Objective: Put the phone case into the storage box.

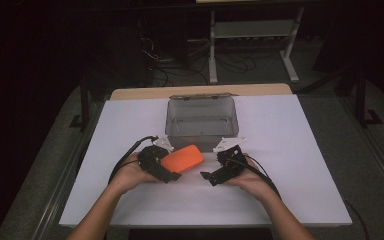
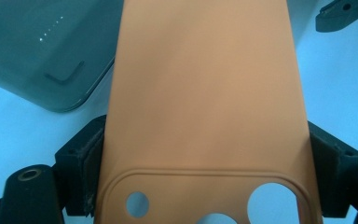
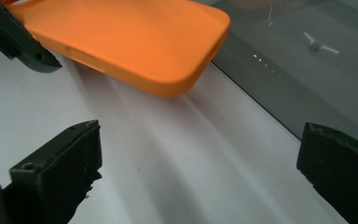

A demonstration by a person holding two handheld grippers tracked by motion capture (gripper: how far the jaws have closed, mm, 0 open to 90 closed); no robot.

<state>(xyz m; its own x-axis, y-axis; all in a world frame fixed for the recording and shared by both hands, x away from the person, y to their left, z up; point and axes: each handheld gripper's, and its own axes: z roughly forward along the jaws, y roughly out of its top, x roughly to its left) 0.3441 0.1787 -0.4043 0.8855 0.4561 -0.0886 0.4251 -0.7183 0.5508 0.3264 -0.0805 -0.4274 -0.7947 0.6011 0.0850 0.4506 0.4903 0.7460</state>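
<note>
Left fingers [image 2: 86,154]: closed on the long sides of the orange phone case [image 2: 205,102], near its camera cut-outs.
Right fingers [image 3: 60,163]: spread wide, nothing held.
Case: held above the desk [image 1: 300,150] near its middle, just before the grey box [image 1: 202,120].
Box: open, nearer the far edge.
Advice: the case is best kept level and lifted over the near wall before release.

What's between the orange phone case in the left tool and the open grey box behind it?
Nothing visible. The left tool grips the orange phone case, raised off the table just in front of the grey box. The box's lid is open and only bare white table lies around it.
</note>
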